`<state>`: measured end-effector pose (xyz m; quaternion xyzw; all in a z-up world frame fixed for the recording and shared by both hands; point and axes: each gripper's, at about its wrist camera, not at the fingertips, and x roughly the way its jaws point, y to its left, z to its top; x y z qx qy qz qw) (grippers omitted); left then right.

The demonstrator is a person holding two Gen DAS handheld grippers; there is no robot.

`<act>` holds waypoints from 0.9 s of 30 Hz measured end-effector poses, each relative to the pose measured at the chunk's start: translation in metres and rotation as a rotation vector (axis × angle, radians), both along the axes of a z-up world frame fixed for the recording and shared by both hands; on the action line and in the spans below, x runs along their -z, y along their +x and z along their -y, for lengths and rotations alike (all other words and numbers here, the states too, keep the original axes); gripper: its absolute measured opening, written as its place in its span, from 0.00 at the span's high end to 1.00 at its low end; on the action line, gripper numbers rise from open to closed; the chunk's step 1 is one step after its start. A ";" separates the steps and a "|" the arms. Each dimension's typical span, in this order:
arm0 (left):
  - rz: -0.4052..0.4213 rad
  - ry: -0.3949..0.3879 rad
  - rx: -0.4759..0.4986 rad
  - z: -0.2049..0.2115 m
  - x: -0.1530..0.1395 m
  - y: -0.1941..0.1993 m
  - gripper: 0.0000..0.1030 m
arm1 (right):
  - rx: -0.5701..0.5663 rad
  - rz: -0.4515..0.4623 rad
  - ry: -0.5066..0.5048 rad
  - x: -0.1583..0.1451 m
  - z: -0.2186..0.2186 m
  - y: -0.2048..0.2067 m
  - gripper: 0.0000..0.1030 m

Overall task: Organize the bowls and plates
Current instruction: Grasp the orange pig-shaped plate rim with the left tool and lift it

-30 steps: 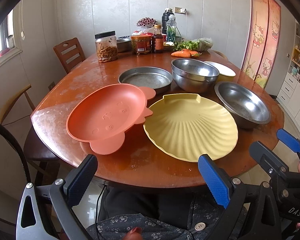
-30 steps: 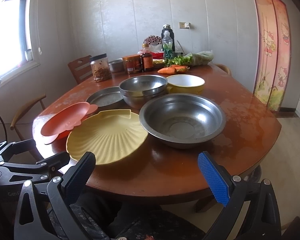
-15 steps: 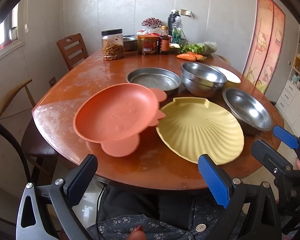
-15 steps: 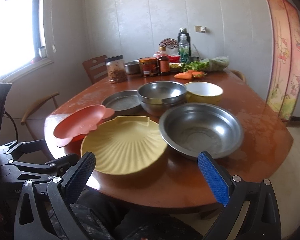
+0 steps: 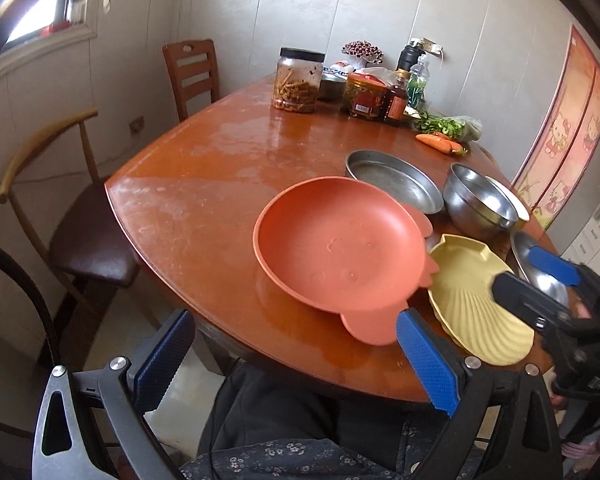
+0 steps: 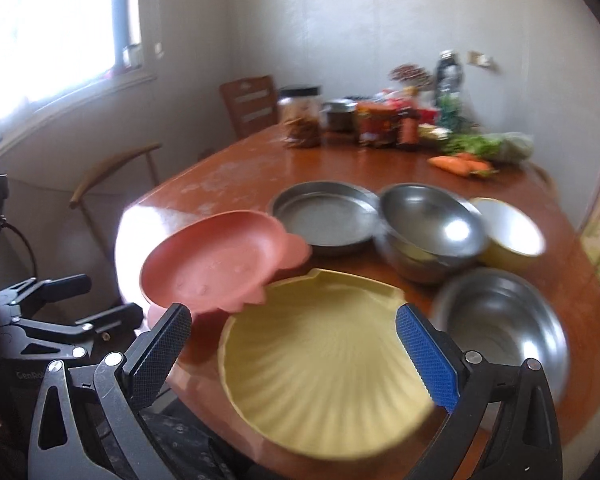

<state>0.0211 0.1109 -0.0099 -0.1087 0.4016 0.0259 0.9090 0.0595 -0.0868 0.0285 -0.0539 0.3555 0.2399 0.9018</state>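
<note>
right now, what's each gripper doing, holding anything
Left gripper: open, holding nothing, near the orange plastic plate.
Right gripper: open, holding nothing.

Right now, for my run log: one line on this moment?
left gripper: open, near orange plate | right gripper: open, over yellow shell plate | nothing held

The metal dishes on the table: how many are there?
3: a flat round pan behind the orange plate, a deep bowl right of it, and a wide bowl nearest, right of the yellow plate.
</note>
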 end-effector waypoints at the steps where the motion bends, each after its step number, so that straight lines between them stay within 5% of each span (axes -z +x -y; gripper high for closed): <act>1: -0.005 0.001 -0.002 -0.003 0.001 0.003 0.02 | 0.000 -0.015 -0.009 0.002 -0.004 0.006 0.01; 12: -0.028 -0.023 0.030 -0.011 0.013 0.032 0.04 | -0.019 -0.145 0.046 0.017 -0.030 0.065 0.01; 19: -0.052 -0.041 0.053 -0.007 0.022 0.043 0.18 | -0.029 -0.175 0.010 0.035 -0.042 0.084 0.05; 27: -0.044 -0.077 0.088 -0.002 0.025 0.052 0.34 | -0.088 -0.164 -0.020 0.042 -0.053 0.090 0.31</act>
